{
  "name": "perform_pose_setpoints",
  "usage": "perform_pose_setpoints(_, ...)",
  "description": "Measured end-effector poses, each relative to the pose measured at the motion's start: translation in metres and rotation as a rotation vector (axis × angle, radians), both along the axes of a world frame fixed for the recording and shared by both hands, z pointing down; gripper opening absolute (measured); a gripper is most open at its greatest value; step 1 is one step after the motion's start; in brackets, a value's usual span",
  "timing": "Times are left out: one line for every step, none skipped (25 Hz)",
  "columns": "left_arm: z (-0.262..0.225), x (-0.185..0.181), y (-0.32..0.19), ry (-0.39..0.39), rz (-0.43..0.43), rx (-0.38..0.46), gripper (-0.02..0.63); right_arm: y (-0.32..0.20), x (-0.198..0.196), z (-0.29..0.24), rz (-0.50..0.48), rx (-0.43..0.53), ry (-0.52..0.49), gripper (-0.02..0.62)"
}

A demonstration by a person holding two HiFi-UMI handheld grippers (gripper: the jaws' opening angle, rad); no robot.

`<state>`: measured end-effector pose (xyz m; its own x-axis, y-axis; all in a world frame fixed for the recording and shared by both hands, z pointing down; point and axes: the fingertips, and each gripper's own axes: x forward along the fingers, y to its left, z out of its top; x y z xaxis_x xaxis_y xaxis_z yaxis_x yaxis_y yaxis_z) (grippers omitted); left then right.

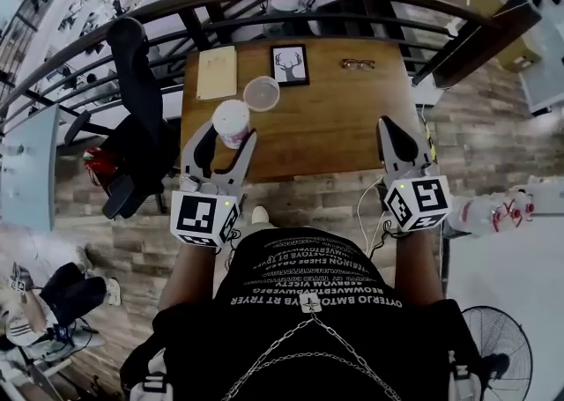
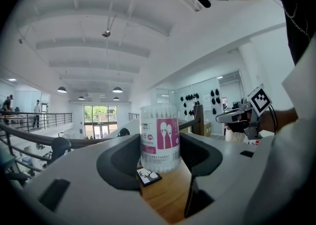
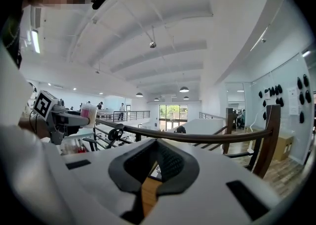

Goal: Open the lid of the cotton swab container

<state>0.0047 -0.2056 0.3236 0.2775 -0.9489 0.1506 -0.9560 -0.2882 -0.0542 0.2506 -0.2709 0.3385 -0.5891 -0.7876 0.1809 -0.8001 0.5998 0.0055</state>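
Left to right: my left gripper (image 1: 227, 137) is clamped on the cotton swab container (image 2: 159, 137), a clear tub with a pink label, packed with upright white-tipped swabs and held above the near edge of the wooden table (image 1: 335, 126). Just beyond it a round translucent lid (image 1: 261, 93) lies flat on the table. Well to the right, my right gripper (image 1: 389, 126) has its jaws pressed together on nothing.

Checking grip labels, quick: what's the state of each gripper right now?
Left gripper: closed on the cotton swab container.
Right gripper: closed, nothing between its jaws.
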Motion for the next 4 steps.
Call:
perform_pose_setpoints(0.0, 0.005, 0.003, -0.003, -0.003, 0.001, 0.264, 0.003, 0.004, -0.001, -0.004, 0.002, 0.0, 0.015)
perform_pose_setpoints(0.0, 0.01, 0.006, -0.008, -0.004, 0.003, 0.264, 0.006, 0.009, -0.001, -0.007, 0.005, 0.0, 0.015)
perform_pose_setpoints(0.0, 0.015, 0.008, -0.012, -0.004, 0.005, 0.264, 0.008, 0.014, -0.003, -0.01, 0.008, 0.001, 0.015)
perform_pose_setpoints(0.0, 0.021, 0.01, -0.015, -0.004, 0.008, 0.264, 0.011, 0.019, -0.004, -0.011, 0.012, 0.001, 0.015)
